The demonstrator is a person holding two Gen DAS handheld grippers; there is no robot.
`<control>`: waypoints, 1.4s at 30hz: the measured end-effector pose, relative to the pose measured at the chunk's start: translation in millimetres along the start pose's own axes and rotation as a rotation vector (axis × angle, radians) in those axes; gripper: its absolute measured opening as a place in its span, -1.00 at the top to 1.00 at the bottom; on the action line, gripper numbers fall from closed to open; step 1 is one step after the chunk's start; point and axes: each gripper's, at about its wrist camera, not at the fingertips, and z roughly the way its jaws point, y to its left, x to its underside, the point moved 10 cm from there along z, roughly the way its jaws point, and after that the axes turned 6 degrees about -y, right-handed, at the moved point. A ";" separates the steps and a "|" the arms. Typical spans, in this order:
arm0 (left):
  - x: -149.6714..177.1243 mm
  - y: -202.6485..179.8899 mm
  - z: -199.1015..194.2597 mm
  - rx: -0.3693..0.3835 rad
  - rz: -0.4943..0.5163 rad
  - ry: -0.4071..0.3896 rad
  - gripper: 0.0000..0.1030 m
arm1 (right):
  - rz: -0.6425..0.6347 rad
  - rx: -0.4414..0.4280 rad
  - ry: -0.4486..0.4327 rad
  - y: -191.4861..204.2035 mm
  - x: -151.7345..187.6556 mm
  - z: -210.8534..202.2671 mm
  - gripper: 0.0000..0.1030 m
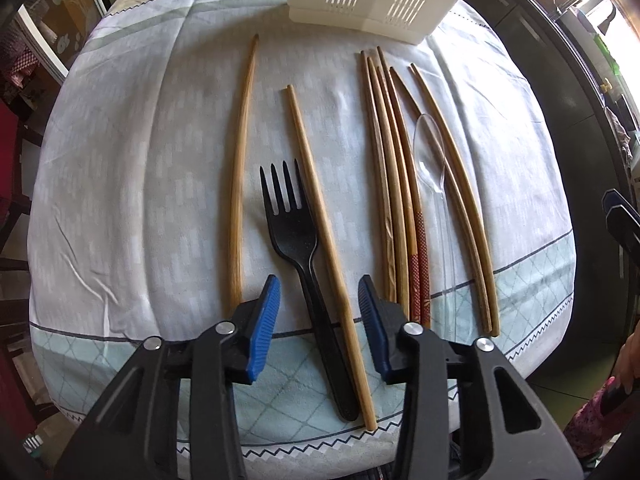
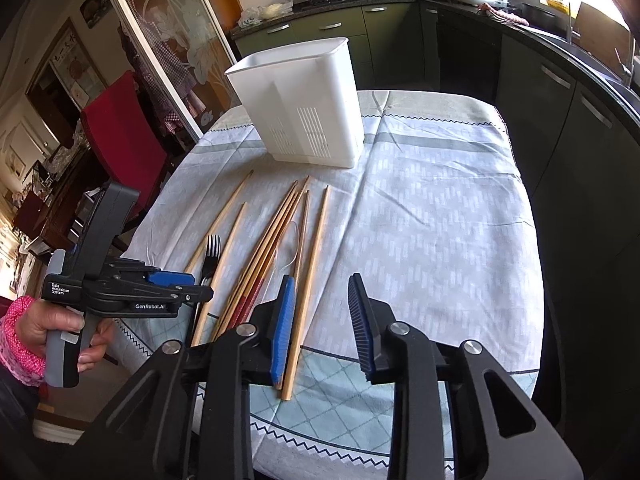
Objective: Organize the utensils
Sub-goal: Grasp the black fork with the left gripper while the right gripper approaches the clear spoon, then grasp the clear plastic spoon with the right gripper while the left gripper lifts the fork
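1. we hold the left gripper (image 1: 319, 292) steeply over the near ends of the black fork (image 1: 294, 236) and the single chopstick (image 1: 324, 232) lying against it; its tongs are spread, both handles sit between the blue pads and neither pad touches them.
2. the right gripper (image 2: 320, 312) hangs over bare tablecloth (image 2: 440, 220) at the right of the spread; its tongs are spread and pinch nothing, and the rightmost chopstick (image 2: 308, 280) passes just beside its left pad.
3. the utensils lie in a fan on the near left of the table: a lone chopstick (image 1: 240, 184) far left, fork and partner in the middle, then the chopstick bundle (image 1: 394, 200) with a clear plastic spoon (image 1: 430, 152) lying on it.
4. the white holder (image 2: 304, 104) stands upright at the far side, well apart from the fan, its mouth open.
5. to do this step well, we judge the left tongs should centre on one item, likely the fork; closing as they stand risks catching fork and chopstick together.
6. pinching on the handle near its end should keep the tines free for dropping in.
7. the handles overhang the near table edge slightly, so a nudge could tip them off.
8. open room lies to the right and along the far side; the two grippers are near each other, so we lift one at a time.
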 end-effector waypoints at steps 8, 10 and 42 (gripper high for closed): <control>-5.7 0.8 1.8 0.017 -0.007 0.024 0.61 | -0.009 -0.020 0.012 4.6 -1.9 4.3 0.48; -4.4 4.4 -1.0 0.046 -0.024 0.034 0.63 | -0.010 -0.028 0.012 6.5 -2.4 4.5 0.48; -26.6 10.1 8.4 -0.036 0.154 -0.027 0.78 | -0.014 0.093 0.431 54.2 22.3 123.8 0.62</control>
